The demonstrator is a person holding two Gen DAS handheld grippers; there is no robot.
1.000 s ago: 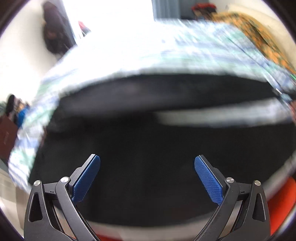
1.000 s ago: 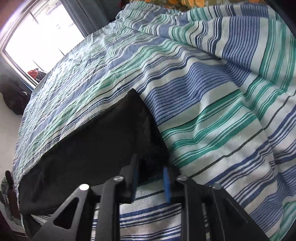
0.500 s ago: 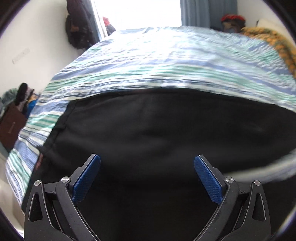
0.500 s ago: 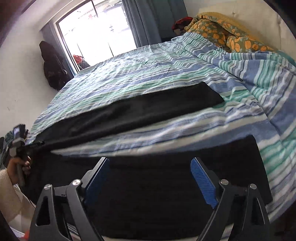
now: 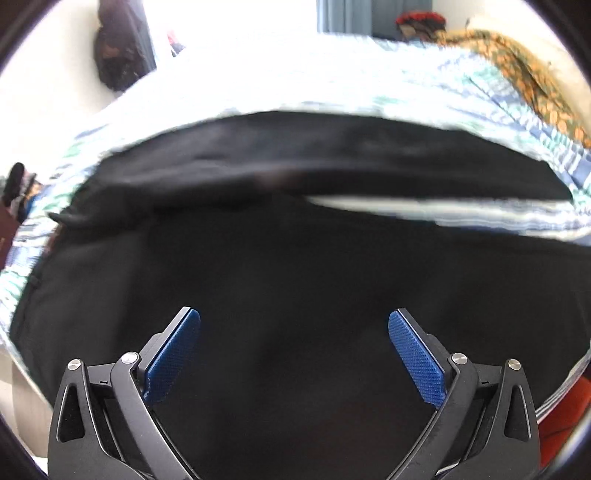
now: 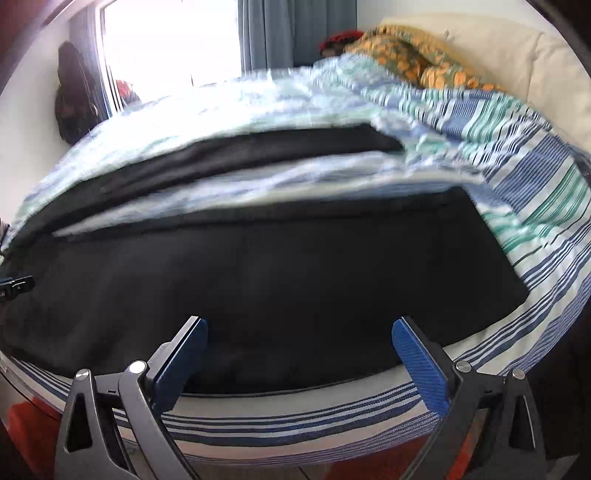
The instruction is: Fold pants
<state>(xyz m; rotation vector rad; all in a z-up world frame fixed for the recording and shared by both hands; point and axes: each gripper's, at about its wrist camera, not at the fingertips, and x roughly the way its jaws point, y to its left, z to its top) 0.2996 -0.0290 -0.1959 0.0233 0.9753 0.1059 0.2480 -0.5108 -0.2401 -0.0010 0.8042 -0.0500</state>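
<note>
Motion blur smears the far striped blue-and-green bedspread (image 6: 524, 192) in both views. The black fabric pants (image 6: 277, 273) lie spread across its near side — legs parted. The left gripper (image 5: 294, 349) and right gripper (image 6: 300, 354) hover above, fingers wide apart, holding nothing.

bare striped bedspread (image 6: 535, 206) right of pants (image 6: 280, 280), orange blanket (image 6: 417, 62) heaped beyond

- Bed (image 6: 535, 206) spread with a blue, green and white striped cover, filling most of both views.
- Orange-patterned quilt (image 6: 417, 62) bunched at the head, against a cream headboard (image 6: 509, 59).
- Bright window (image 6: 166, 40) beyond, washed out by daylight, blue-grey curtain (image 6: 291, 33) beside it.
- Dark bag (image 6: 74, 99) against the white wall, left of the window.
</note>
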